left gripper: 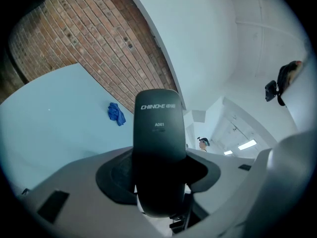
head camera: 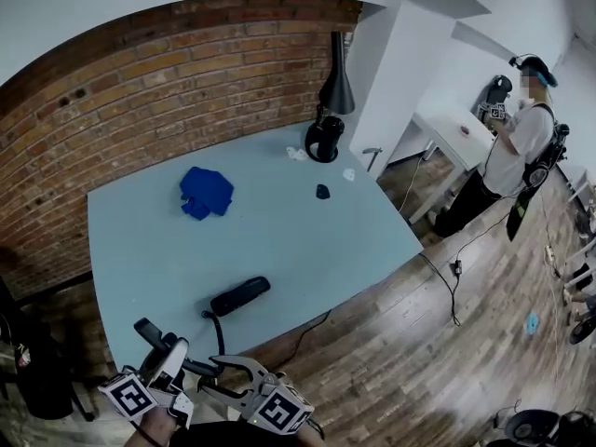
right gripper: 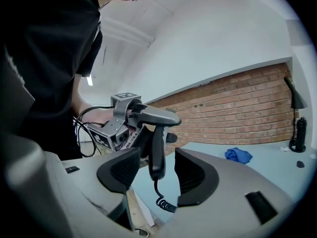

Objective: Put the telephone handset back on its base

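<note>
The task is at an early stage: the handset (left gripper: 158,133) is off its base (head camera: 240,296) and in the air. The left tool (left gripper: 159,175) grips it, with its jaws closed on the lower part of the black body, so the handset stands roughly upright with its printed end pointing away from the tool. The right gripper view shows the same grip from the side, with the coiled cord (right gripper: 166,205) hanging from the bottom of the handset.

The right tool (right gripper: 157,175) is empty and its jaws stand wide apart. The handset's lower end shows in the gap between the pads, but neither pad touches it.

In the head view both tools sit at the near edge of the table (head camera: 372,240). The base, a long dark piece, lies flat on the table just beyond them. It is near the handset but clearly apart from it. A blue cloth (head camera: 207,192) lies further back on the left, well out of the way.

Nothing is seated yet. What appears to remain is to carry the handset over the base, turn it to lie along the base, lower it into place and let go.
</note>
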A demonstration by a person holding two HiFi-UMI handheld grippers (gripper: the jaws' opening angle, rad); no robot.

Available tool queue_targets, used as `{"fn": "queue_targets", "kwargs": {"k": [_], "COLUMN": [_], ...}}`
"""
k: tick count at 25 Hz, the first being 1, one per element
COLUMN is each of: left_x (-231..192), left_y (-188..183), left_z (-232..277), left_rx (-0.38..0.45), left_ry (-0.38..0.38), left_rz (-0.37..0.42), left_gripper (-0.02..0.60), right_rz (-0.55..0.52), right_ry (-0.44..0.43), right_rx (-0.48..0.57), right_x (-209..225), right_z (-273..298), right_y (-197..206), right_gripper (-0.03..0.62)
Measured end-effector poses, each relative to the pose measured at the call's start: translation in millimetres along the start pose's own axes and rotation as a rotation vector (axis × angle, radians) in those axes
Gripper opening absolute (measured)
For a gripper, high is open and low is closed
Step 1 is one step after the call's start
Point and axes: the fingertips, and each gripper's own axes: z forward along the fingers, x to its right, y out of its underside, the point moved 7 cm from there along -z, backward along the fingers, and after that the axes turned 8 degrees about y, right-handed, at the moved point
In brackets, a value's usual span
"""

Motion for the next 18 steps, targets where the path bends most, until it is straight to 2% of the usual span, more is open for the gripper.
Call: {"fn": "queue_targets", "kwargs": {"k": [3,5,7,10,13,18], "left_x": [13.8,22.6,25.6,33.9,34.0,27.3], "left_y": [19.0,28.6,38.7,46.6,51.5,54.0], "left_z": [2.7,3.9,2.8,8.1,9.9,21.0], "left_rx": [0.011,0.032,0.043,0.063,0.061,0.031], "left_ry": [-0.027,-0.038,-0.055,-0.013,0.017,0.085], "left_rz": [-0.016,-0.034,-0.054,-0.079,-0.11,-0.133], "left_gripper": [0.259,0.259,0.259,0.259,0.268,0.277], "right_rz": [-0.004,-0.012,-0.012,0.014,0.106,0.15], "right_ry": [-0.052,-0.071,-0.097,-0.141,-0.162,-0.175], "right_rx": [0.002,0.021,0.05,0.075,0.136,0.105], "right_x": [1.2,3.4,5.5,9.6,17.6,31.4], "right_z": [-15.1,-27.4,-38.7,-53.1,-61.0,-65.9], "right_y": [2.1,-1.5,-1.9,-1.8,-9.0,-9.7], "right_gripper": [0.209,0.143,0.141,0.135,0.134,0.129]}}
